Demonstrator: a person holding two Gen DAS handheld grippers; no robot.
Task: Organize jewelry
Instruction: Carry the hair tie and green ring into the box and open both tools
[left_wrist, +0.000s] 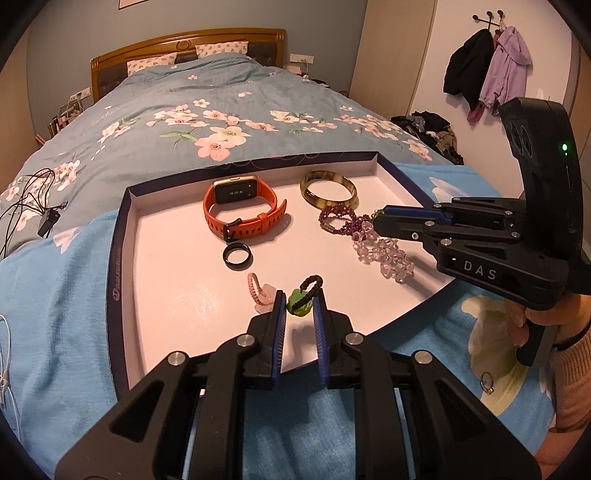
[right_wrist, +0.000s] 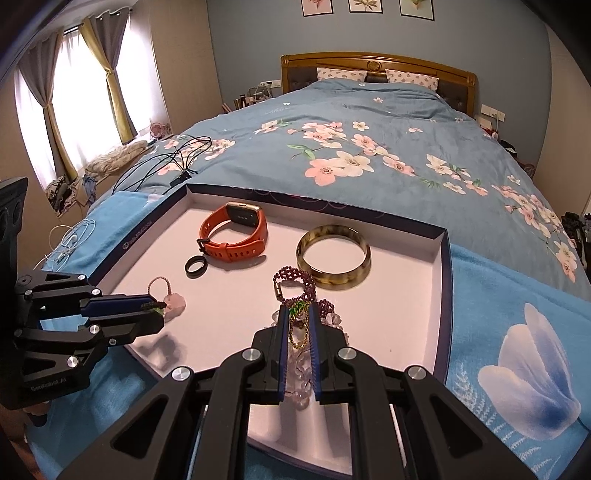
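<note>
A shallow white tray (left_wrist: 173, 266) (right_wrist: 406, 295) lies on the bed. In it lie an orange watch (left_wrist: 240, 210) (right_wrist: 234, 232), a brown bangle (left_wrist: 328, 190) (right_wrist: 334, 256), a black ring (left_wrist: 238, 256) (right_wrist: 194, 266), a pink ring (left_wrist: 258, 290) (right_wrist: 168, 295), a purple bead bracelet (left_wrist: 338, 218) (right_wrist: 295, 280) and a clear bead bracelet (left_wrist: 388, 254). My left gripper (left_wrist: 299, 306) (right_wrist: 157, 308) is shut on a green pendant with black cord (left_wrist: 301, 301). My right gripper (right_wrist: 298, 314) (left_wrist: 376, 218) is shut on a gold chain with green charm (right_wrist: 298, 325), above the bracelets.
A small ring (left_wrist: 487, 382) lies on the blue blanket right of the tray. Black cables (right_wrist: 173, 155) and white cables (right_wrist: 70, 236) lie on the bed to the left. A floral duvet (right_wrist: 369, 147) stretches beyond the tray.
</note>
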